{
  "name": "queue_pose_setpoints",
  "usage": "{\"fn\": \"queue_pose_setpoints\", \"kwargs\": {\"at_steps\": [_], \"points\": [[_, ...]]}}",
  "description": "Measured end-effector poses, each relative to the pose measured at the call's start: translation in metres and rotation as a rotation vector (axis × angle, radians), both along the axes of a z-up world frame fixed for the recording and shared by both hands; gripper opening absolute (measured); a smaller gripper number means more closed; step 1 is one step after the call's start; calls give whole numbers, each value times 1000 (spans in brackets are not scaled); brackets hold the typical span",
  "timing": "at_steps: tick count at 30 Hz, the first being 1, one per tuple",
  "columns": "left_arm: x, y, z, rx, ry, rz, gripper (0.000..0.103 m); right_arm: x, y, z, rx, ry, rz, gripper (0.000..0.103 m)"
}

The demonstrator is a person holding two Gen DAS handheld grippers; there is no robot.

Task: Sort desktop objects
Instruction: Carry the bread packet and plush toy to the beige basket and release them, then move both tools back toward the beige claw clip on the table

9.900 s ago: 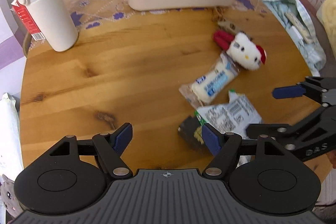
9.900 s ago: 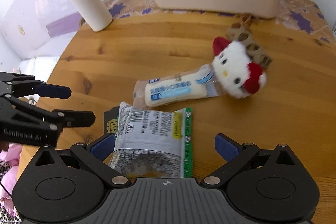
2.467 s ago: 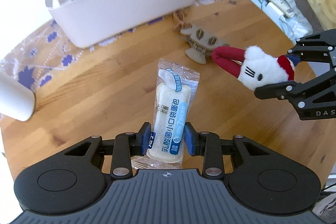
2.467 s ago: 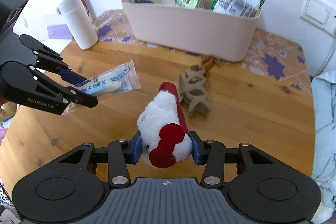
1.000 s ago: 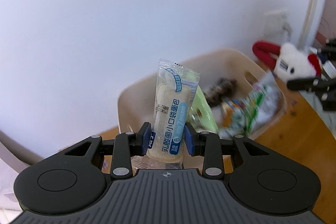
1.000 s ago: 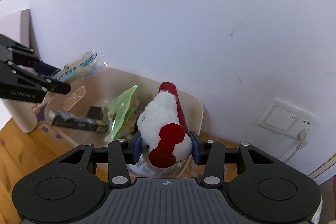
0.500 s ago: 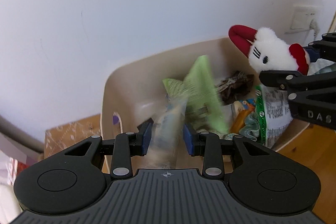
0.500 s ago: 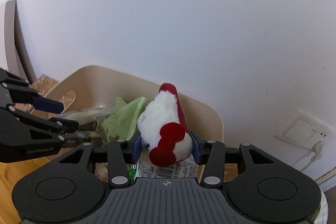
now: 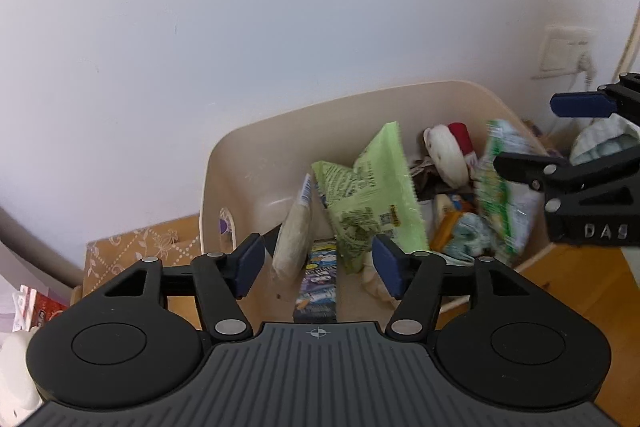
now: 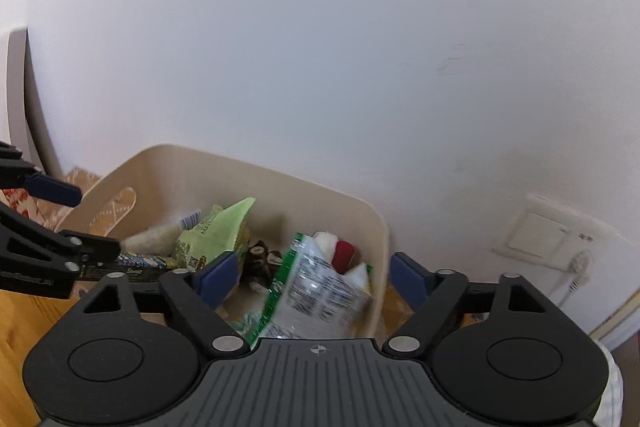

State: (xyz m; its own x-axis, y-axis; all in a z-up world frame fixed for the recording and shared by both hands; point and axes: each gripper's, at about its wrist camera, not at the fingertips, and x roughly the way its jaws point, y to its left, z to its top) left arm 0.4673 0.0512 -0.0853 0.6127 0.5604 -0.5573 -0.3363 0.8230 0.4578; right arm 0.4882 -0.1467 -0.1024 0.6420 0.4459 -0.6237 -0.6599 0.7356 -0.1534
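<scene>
Dropped since half a second ago: both loads now inside the beige bin (image 9: pixel 224 163), no longer clamped. Left gripper (image 9: pixel 318 267) fingers just opened and standing apart, nothing pressed between them; wrapped bread roll (image 9: pixel 296 227) seen falling or leaning at the lower centre of the left view, blurred, just left of the green snack bag (image 9: pixel 368 187). Right gripper (image 10: pixel 314 281) fingers likewise just opened, wide apart and empty; plush toy (image 10: pixel 338 251) lying in the bin at centre of the right view, white fur and red bow peeking out behind the silver-and-green packet (image 10: pixel 320 295). Same plush visible in the left view at upper right of the bin (image 9: pixel 448 155).

Handling, as a judgement: bread roll light and soft, film wrapper slippery and crinkly; best taken across the middle of the loaf, gently, to avoid squashing it, not by the loose sealed ends. Plush very light, squashy, not fragile, with grippy fur; a pinch across the head or body should hold. Snack bags air-filled and slick, likely to shift under anything dropped on them.

Bin already crowded, so later items may perch on the pile. Wooden bench (image 9: pixel 576 287) showing only at the lower right of the left view; whether anything remains on it to sort cannot be told from here.
</scene>
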Motion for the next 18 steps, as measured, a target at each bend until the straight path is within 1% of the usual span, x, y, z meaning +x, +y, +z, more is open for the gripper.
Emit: {"fn": "queue_pose_setpoints", "kwargs": {"at_steps": [2, 4, 7, 8, 12, 15, 18], "points": [[-11, -9, 2, 6, 0, -26, 64, -8, -15, 2, 24, -8, -14, 92], [-19, -18, 5, -5, -7, -49, 66, -11, -27, 4, 37, -7, -27, 96], [-35, -28, 7, -33, -10, -49, 70, -18, -40, -3, 37, -6, -50, 103], [-41, -31, 6, -47, -9, -44, 71, -18, -42, -7, 29, 3, -60, 103], [-58, -40, -3, -117, 4, -21, 75, -29, -56, -34, -11, 78, -104, 103], [-69, -44, -24, -180, 40, 6, 75, -41, -57, -63, -65, 132, -122, 103], [-77, -49, -48, -223, 71, 36, 75, -53, -55, -94, -117, 175, -122, 103]]}}
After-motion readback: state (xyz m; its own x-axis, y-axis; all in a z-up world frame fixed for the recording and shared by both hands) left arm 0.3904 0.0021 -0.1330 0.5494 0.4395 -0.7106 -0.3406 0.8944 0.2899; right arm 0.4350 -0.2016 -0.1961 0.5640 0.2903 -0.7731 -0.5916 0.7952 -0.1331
